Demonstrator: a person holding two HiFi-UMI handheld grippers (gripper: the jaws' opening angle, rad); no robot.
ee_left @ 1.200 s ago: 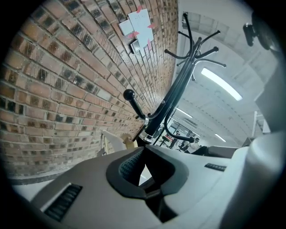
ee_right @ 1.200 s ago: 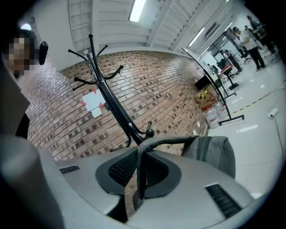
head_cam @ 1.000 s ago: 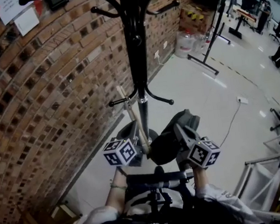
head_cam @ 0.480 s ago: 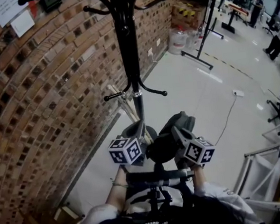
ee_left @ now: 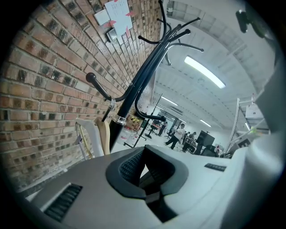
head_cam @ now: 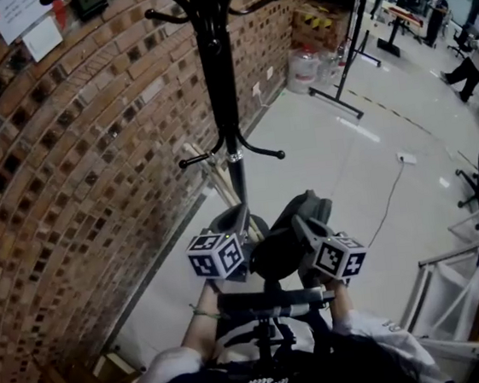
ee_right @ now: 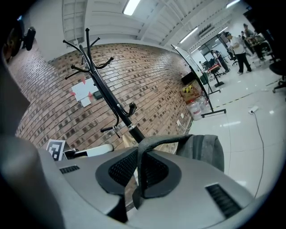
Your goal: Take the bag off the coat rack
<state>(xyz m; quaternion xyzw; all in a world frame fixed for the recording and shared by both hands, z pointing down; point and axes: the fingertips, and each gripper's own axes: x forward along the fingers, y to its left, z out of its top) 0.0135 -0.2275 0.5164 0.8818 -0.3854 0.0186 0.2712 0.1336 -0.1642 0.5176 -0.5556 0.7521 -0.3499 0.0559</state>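
My right gripper [ee_right: 139, 167] is closed on the grey strap [ee_right: 149, 145] of the bag [ee_right: 203, 150]: the strap goes down between the two dark pads and fills the gap between them. The bag itself is grey and hangs just to the right of my jaws, off the hooks and apart from the black pole of the coat rack [ee_right: 107, 98], which rises behind it at a tilt. My left gripper [ee_left: 142, 167] holds nothing; its jaws stand a little apart and through the narrow gap I see only the bright floor. This gripper looks up along the coat rack, with two lower hooks [ee_left: 96, 82] near it and the upper hooks high above. In the head view both grippers are low and close to my body, side by side, near the foot of the rack, and the dark mass of the bag lies between them, though I cannot tell its edges well there. The brick wall [head_cam: 64, 163] is on my left, with papers [ee_right: 85, 94] pinned on it, and some pale wooden slats [ee_left: 100, 134] lean against it beside the pole. The white floor [head_cam: 340, 166] opens to my right.
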